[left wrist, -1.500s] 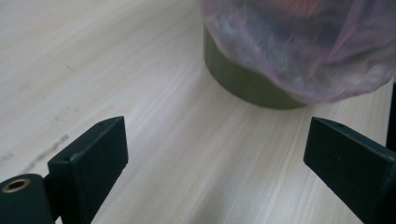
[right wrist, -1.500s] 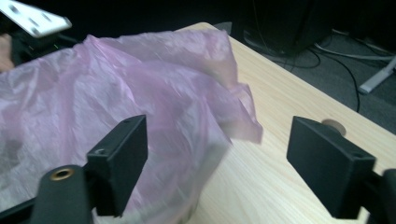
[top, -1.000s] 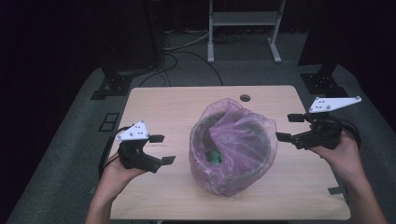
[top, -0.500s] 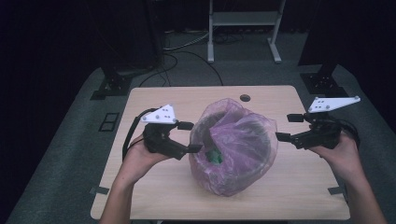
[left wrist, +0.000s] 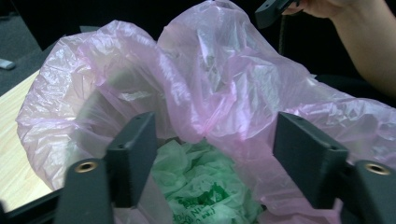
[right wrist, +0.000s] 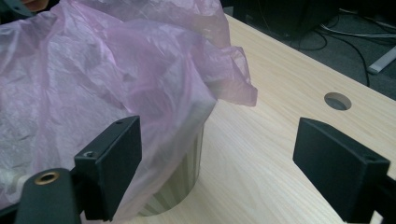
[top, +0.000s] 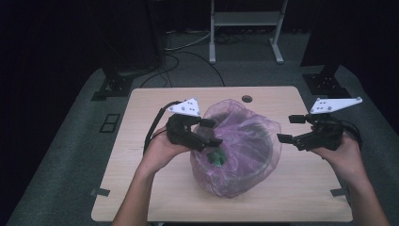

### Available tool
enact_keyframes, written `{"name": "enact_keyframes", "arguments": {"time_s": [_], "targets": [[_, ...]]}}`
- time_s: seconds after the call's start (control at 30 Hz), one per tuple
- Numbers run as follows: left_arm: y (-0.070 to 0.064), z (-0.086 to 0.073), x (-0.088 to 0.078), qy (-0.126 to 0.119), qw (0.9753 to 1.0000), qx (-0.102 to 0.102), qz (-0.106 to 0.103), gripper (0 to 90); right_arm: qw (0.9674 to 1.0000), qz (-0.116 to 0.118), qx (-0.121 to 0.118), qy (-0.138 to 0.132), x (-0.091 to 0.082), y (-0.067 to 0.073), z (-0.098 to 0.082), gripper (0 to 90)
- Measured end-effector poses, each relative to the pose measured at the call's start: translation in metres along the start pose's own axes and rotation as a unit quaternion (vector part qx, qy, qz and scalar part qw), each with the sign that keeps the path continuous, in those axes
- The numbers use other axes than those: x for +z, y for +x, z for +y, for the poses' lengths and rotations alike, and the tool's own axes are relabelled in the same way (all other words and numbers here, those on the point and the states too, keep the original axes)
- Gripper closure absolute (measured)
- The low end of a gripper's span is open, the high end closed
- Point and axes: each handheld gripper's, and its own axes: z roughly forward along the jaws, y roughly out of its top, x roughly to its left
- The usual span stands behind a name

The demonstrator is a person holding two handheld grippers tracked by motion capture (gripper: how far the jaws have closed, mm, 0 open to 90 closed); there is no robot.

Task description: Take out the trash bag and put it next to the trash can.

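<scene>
A pink translucent plastic bag [top: 240,146] lines a round bin in the middle of the wooden table [top: 141,141], its loose top billowing over the rim. Crumpled green plastic [left wrist: 198,186] lies inside it, seen as a green patch [top: 217,157] from above. My left gripper [top: 211,133] is open at the bag's left rim, its jaws spread around the pink film [left wrist: 205,93] without pinching it. At the bag's right side my right gripper [top: 291,129] hangs open, a short gap away. The bin's pale ribbed wall [right wrist: 184,172] and the bag [right wrist: 102,79] sit just past its left jaw.
A round cable hole [top: 246,99] [right wrist: 337,101] sits near the table's far edge. Tape marks [top: 99,191] lie at the front corners. Beyond the table are dark stands [top: 115,84], floor cables and a white frame [top: 244,19].
My left gripper has swept from the table's left front up and rightward to the bag's left rim. The right gripper has stayed where it was.
</scene>
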Motion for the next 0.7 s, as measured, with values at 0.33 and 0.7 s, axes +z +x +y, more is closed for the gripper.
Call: {"name": "enact_keyframes", "arguments": {"time_s": [0.33, 0.7], "targets": [[0.001, 0.005, 0.01, 0.03, 0.9993, 0.003, -0.021, 73.7, 1.0, 0.0, -0.002, 0.0, 0.0, 0.001, 0.0, 14.3], [-0.006, 0.009, -0.02, 0.025, 0.9997, -0.004, 0.0, 88.6, 1.0, 0.001, -0.002, 0.003, 0.002, 0.001, 0.0, 14.3]]}}
